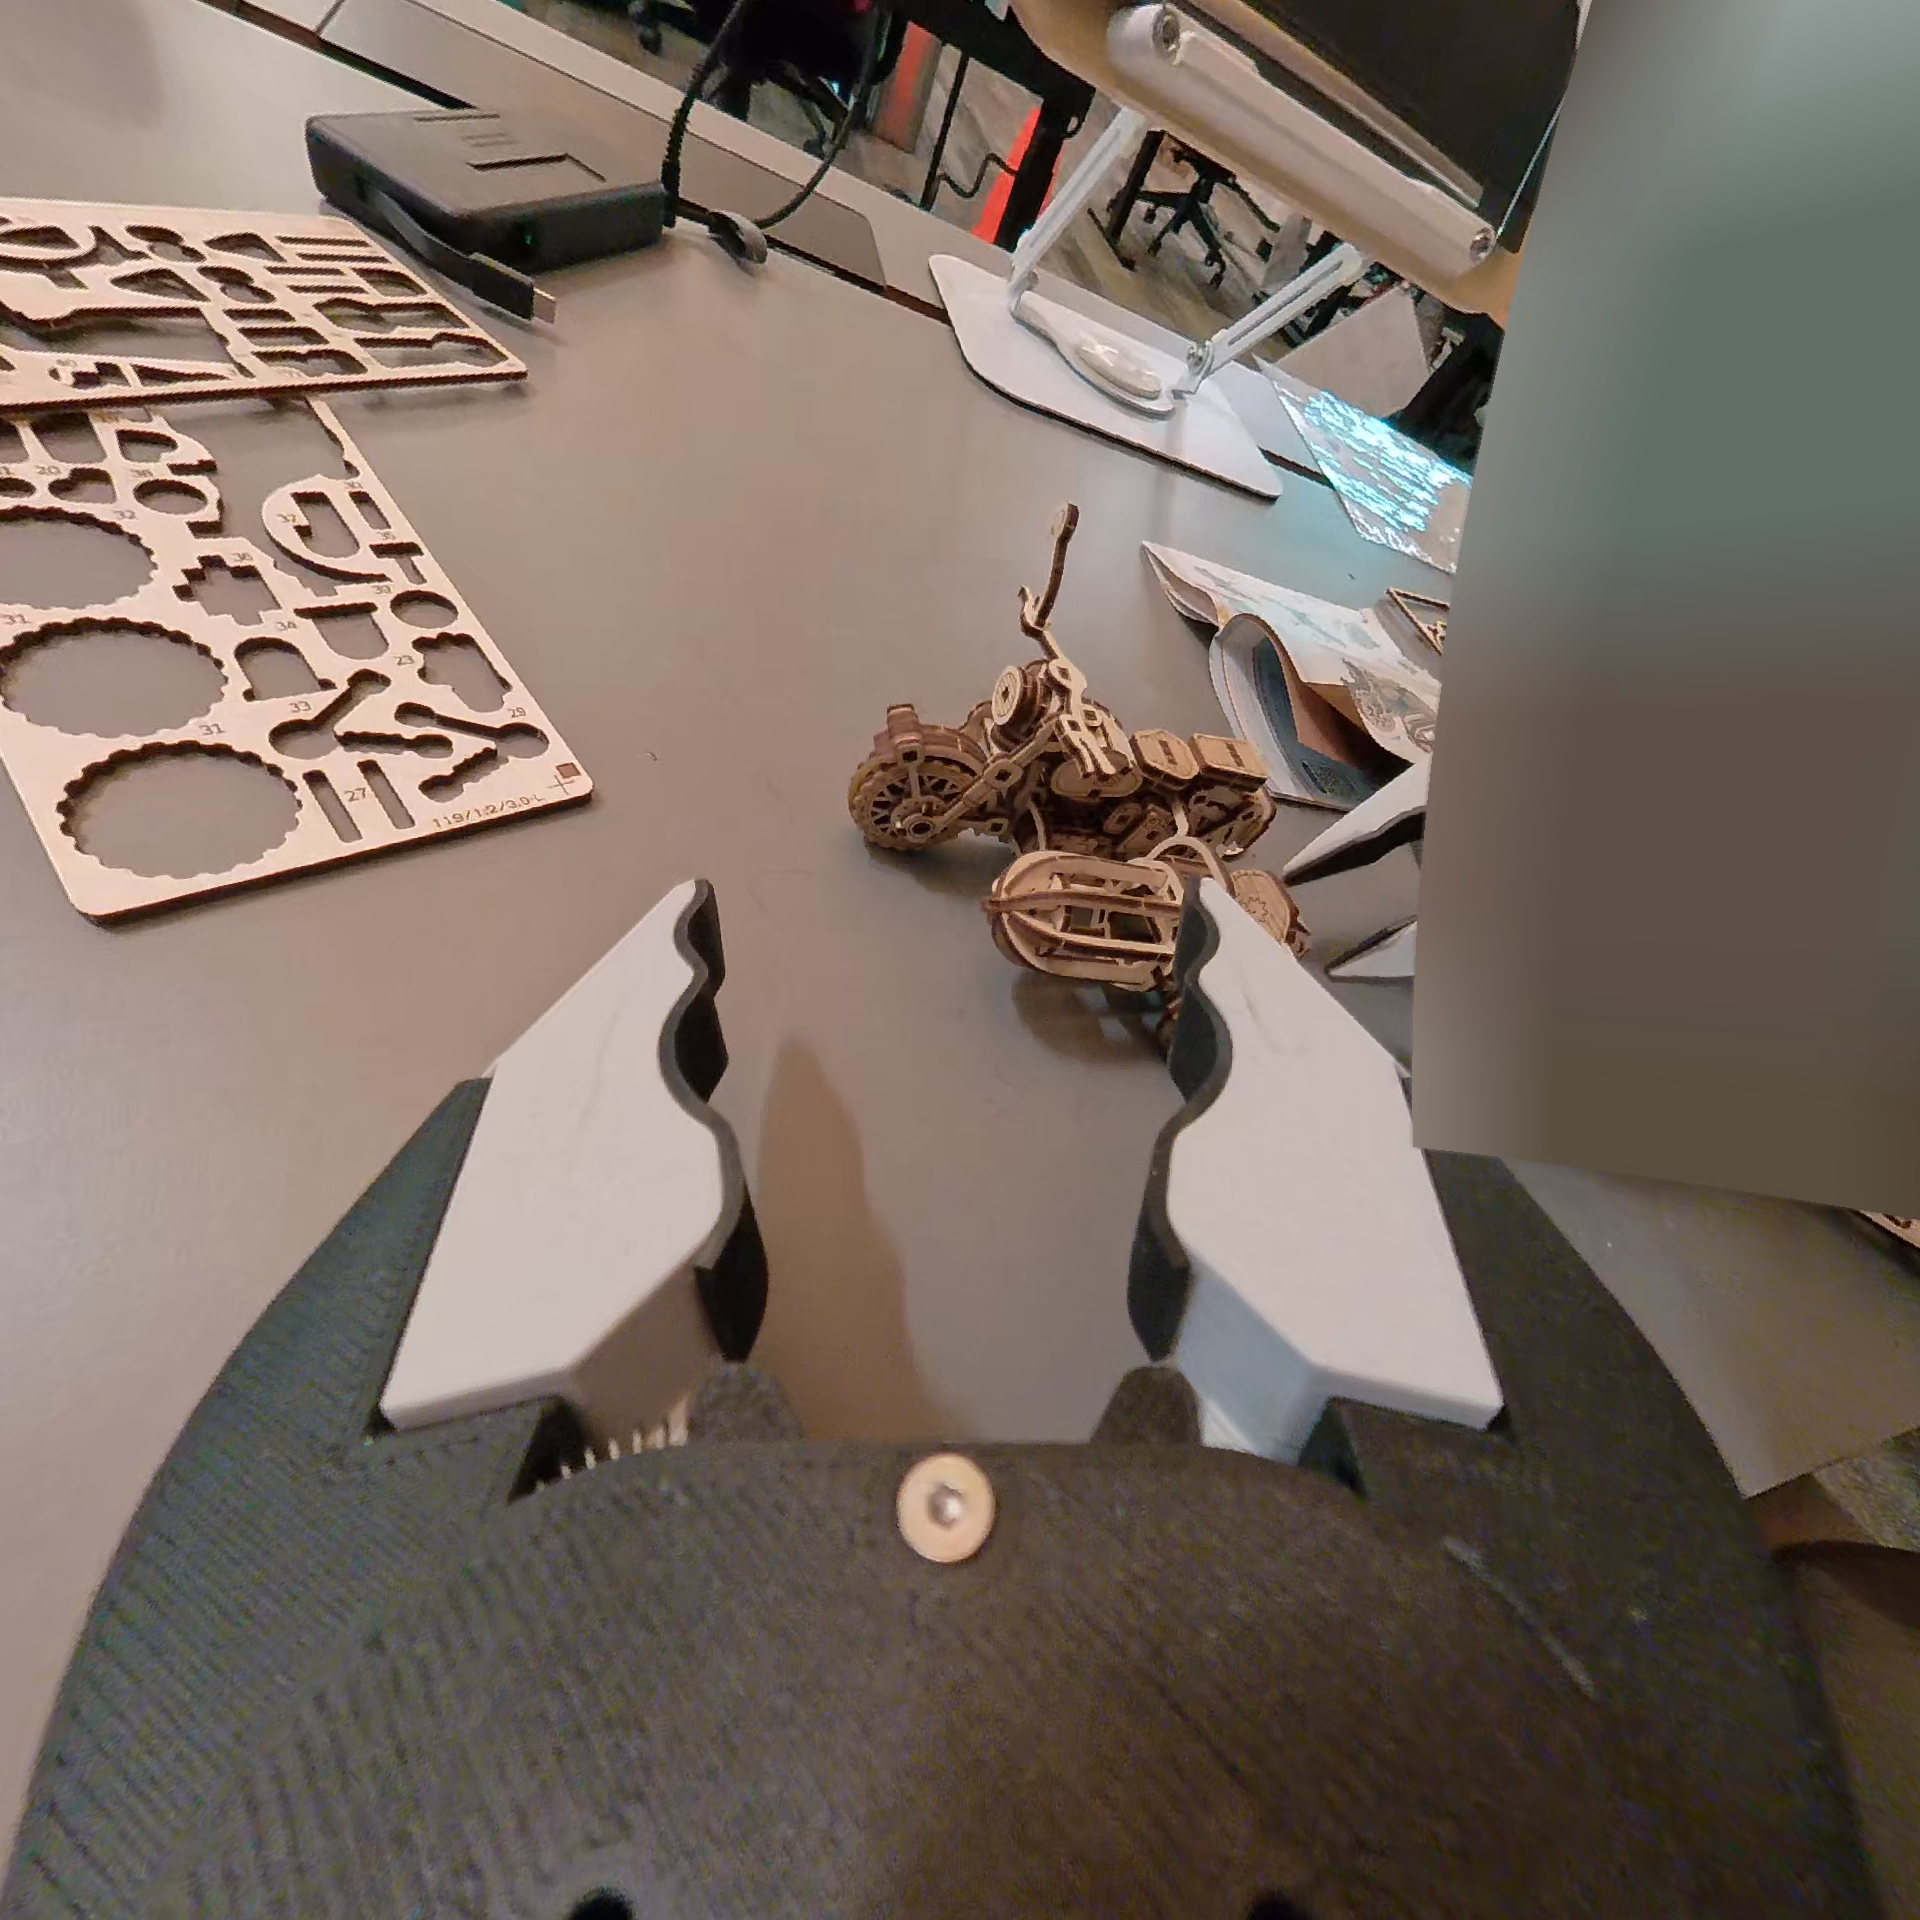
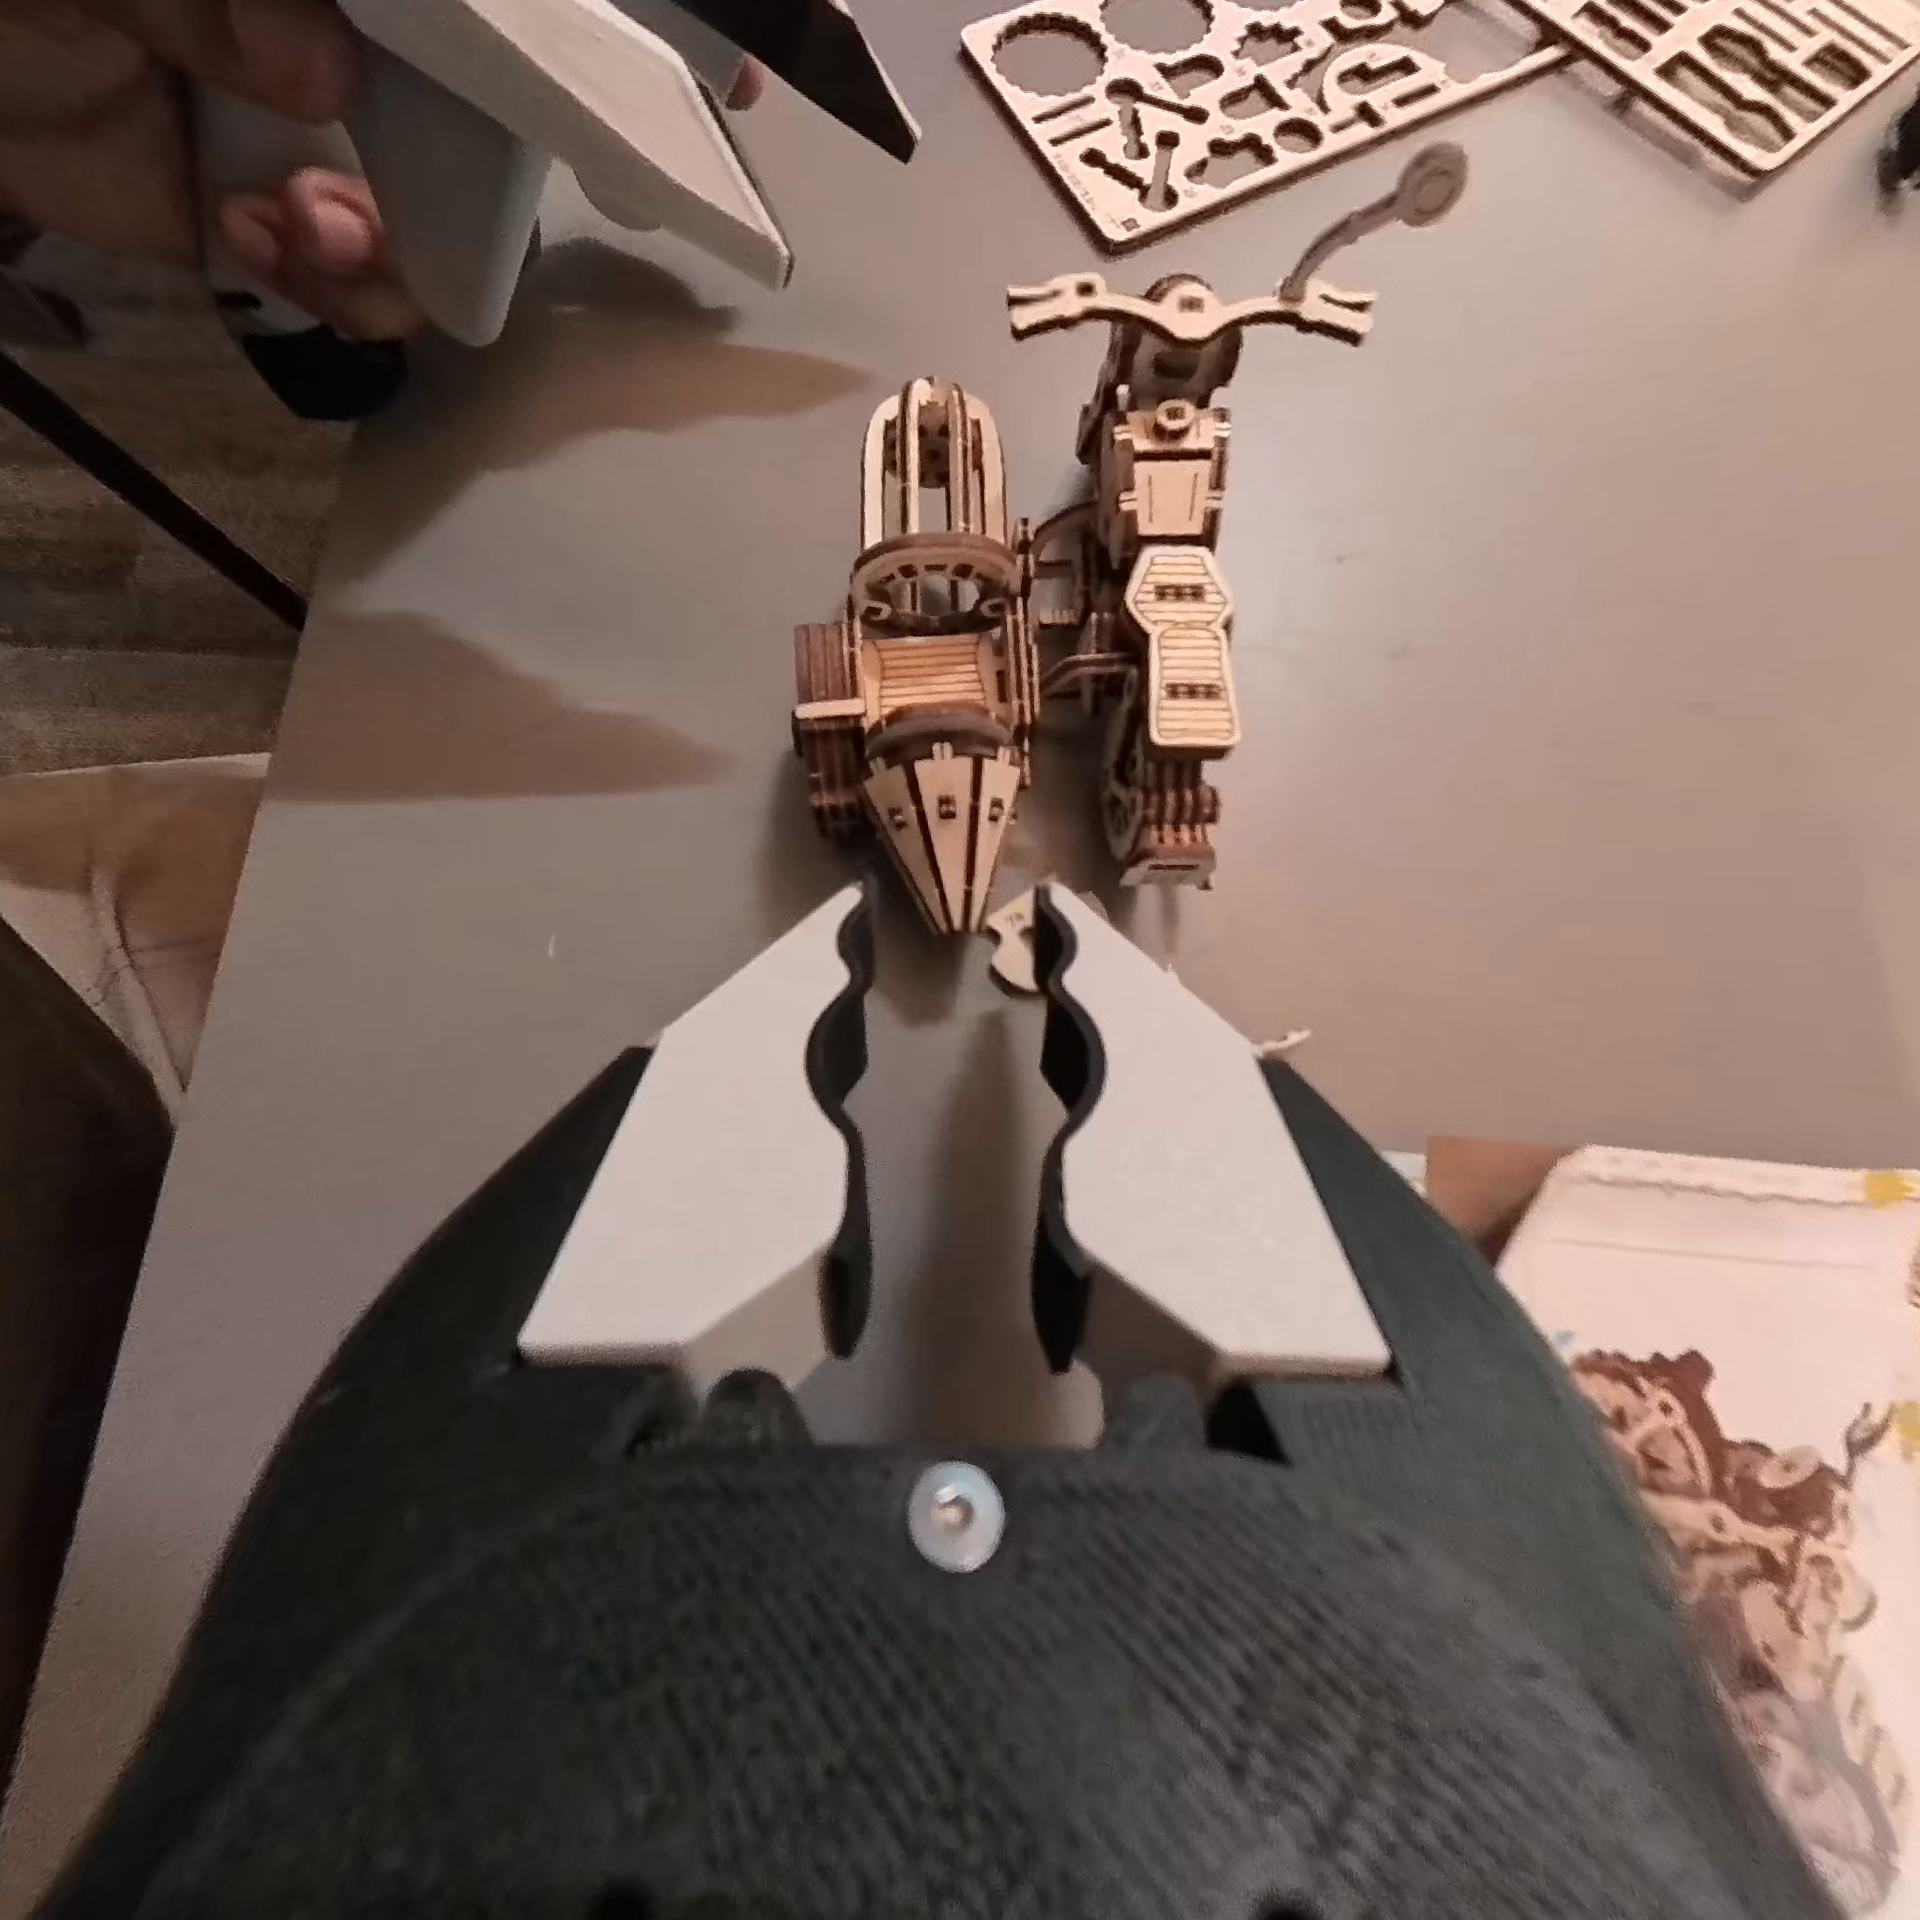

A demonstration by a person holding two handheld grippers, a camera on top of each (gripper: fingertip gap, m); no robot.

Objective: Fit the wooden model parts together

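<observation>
Both grippers empty over the counter (image 1: 727, 582).
Left gripper (image 1: 951, 914) and right gripper (image 2: 951, 925): jaws apart (nothing held); sidecar (image 2: 925, 686) beside motorcycle (image 2: 1164, 582), seemingly joined.

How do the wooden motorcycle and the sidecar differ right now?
The motorcycle has handlebars and a long flat saddle; the sidecar has a rounded cage nose and a tapered tail. The motorcycle is narrow, the sidecar broader. The sidecar's tail lies nearest the right gripper, whose jaws are open. Both are laser-cut wood, side by side on the grey table.
</observation>
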